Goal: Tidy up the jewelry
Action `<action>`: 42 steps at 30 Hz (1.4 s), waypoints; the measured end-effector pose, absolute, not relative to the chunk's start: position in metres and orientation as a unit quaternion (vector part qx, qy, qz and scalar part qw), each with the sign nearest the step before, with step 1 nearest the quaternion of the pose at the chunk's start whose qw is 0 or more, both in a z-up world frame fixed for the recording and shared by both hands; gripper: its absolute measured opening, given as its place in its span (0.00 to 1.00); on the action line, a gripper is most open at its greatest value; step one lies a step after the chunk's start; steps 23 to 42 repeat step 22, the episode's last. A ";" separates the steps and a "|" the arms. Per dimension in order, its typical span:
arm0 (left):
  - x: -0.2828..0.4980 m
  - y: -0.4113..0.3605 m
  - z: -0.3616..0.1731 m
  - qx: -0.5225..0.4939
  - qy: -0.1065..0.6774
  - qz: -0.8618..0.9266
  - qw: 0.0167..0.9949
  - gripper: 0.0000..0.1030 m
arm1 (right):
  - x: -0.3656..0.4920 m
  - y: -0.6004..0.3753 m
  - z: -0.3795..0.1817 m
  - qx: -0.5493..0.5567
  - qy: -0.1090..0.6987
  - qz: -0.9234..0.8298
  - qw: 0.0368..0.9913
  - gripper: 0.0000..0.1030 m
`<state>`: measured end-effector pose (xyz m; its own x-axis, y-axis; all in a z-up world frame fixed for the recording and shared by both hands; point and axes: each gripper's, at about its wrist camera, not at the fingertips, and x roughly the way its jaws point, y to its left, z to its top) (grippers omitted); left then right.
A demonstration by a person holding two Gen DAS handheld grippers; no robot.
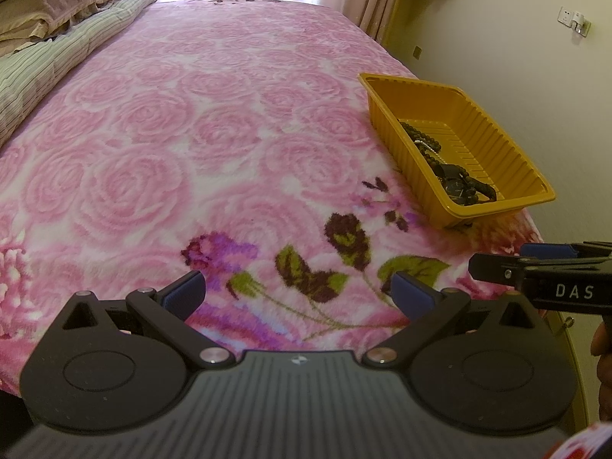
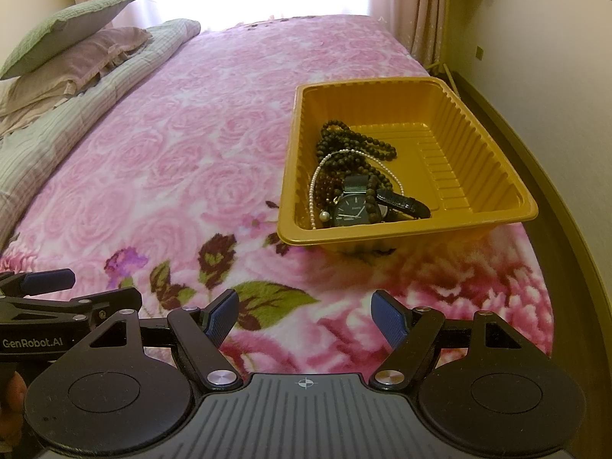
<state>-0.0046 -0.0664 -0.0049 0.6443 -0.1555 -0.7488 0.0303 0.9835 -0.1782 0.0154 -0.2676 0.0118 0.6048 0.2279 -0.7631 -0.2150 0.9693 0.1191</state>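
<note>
Pink rose-patterned blanket (image 2: pixel 183 160), covering the bed, nothing loose on it that I can see.

Item, at ten o'clock in the right wrist view: pillows (image 2: pixel 72 42) stacked on a folded striped quilt (image 2: pixel 57 130).

Item, at six o'clock: my left gripper (image 1: pixel 298 290), jaws spread wide, nothing between them.

Item, beside it: my right gripper (image 2: pixel 304 315), jaws likewise well apart and empty, hovering over the blanket.

Item, at one o'clock from the right gripper: yellow plastic tray (image 2: pixel 493 176) near the bed's edge. Contents: dark bead strands (image 2: pixel 344 145), a pearl necklace (image 2: pixel 321 176), a dark-faced wristwatch (image 2: pixel 354 209), heaped against the tray's near-left corner.

Progress, by my judgement: gathering looks finished; only untangling or tidying within the tray might remain.
</note>
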 end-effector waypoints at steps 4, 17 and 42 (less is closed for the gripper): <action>-0.004 -0.067 -0.005 -0.075 0.418 -0.052 0.904 1.00 | 0.015 -0.267 0.012 0.008 0.427 0.123 0.896 0.74; -0.005 -0.067 -0.006 -0.077 0.417 -0.057 0.904 1.00 | 0.015 -0.267 0.013 0.008 0.428 0.124 0.895 0.74; -0.006 -0.068 -0.007 -0.079 0.413 -0.068 0.905 1.00 | 0.015 -0.267 0.013 0.008 0.428 0.123 0.895 0.74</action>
